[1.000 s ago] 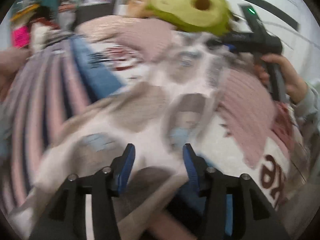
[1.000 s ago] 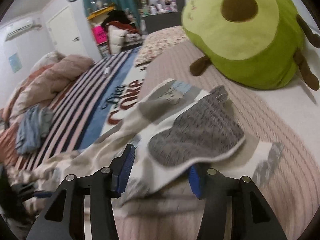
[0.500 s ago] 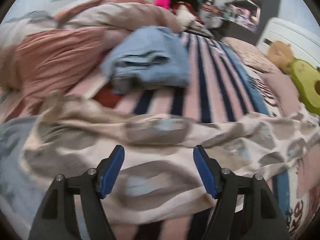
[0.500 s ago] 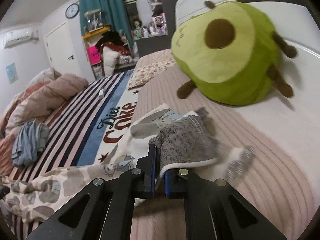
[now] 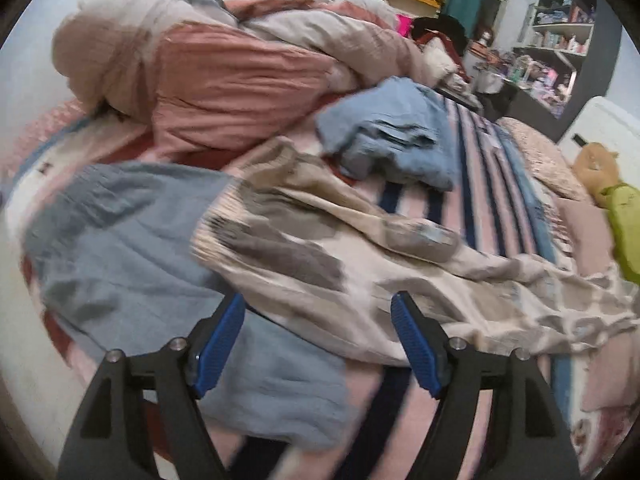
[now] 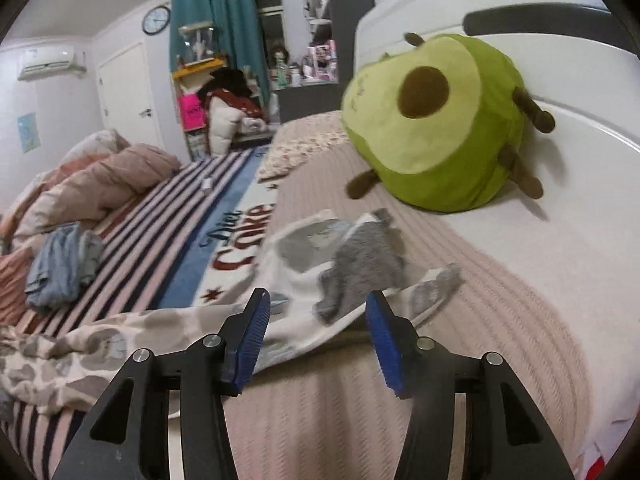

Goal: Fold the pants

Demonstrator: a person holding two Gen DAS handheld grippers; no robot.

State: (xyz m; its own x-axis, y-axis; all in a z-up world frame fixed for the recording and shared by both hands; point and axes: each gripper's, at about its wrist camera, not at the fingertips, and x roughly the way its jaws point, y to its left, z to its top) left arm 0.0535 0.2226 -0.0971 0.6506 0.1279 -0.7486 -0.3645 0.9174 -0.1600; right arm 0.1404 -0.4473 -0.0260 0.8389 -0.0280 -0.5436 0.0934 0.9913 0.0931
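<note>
While a pair of printed pants lies stretched across a striped bed, its pale cloth blotched with grey and beige, both hand-held grippers hang over it with nothing between their pads. At the left end, the left gripper has its jaws wide and opening further above what looks like the ribbed waistband, which rests partly on a blue-grey garment near the bed's left edge; a second, folded blue garment sits just beyond, with a heaped pink quilt behind it. Toward the right, the cloth runs in loose wrinkles over the stripes and onto a knitted pink cover, where the leg ends lie crumpled below a green avocado cushion at the headboard. Over that end the right gripper hovers, its jaws partway apart and opening, the blue pads clear of the fabric. The garment appears light, soft and limp, likely to sag and bunch when lifted instead of holding a line, and a thin single layer could slip from a pinch. A firmer hold would probably come at the thicker waistband on the left and at the doubled hems on the right, so the length can be pulled flat before folding.
</note>
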